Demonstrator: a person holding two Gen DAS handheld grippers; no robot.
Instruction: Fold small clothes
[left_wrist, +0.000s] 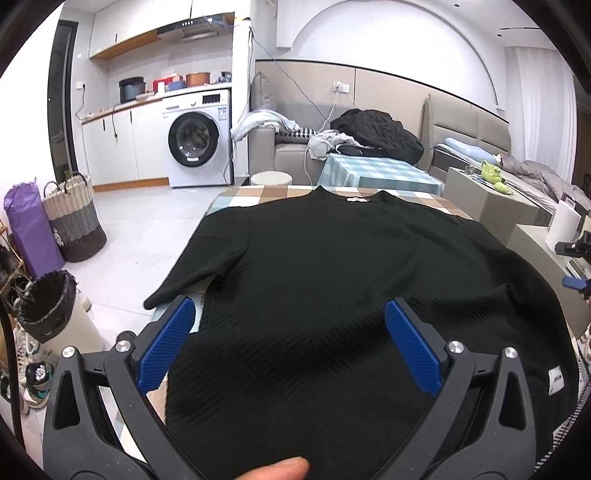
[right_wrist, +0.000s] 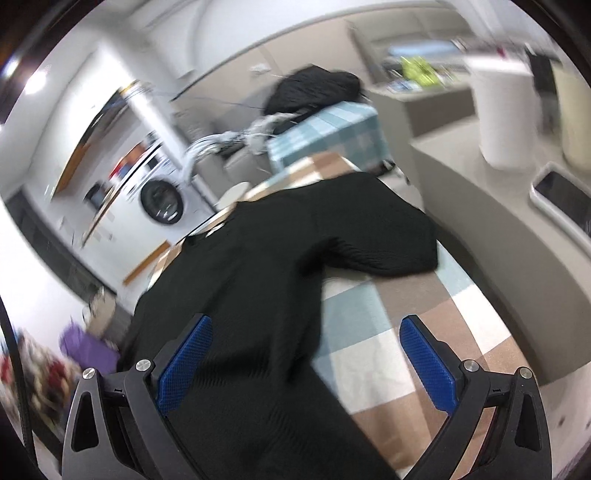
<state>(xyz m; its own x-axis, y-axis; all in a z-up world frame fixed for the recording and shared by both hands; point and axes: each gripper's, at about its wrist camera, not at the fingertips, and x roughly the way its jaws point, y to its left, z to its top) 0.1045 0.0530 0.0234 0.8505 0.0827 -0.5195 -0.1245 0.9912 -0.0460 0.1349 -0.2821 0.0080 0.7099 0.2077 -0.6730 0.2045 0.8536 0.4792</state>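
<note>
1. Black short-sleeved top (left_wrist: 314, 280), knit with a faint ribbed, zigzag texture.
2. Spread flat, front or back up cannot be told, on a checked cloth in brown, white and pale blue (right_wrist: 388, 332).
3. Round neckline (left_wrist: 354, 197) at the far end, with a small white label inside; hem nearest the cameras.
4. One sleeve (left_wrist: 199, 269) angled outward over the left edge of the cloth, cuff hanging slightly past it.
5. Other sleeve (right_wrist: 388, 243) bent across the checks on the right side, seen blurred in the right wrist view.
6. Small white tag (left_wrist: 556, 380) sewn near the hem's right corner.
</note>
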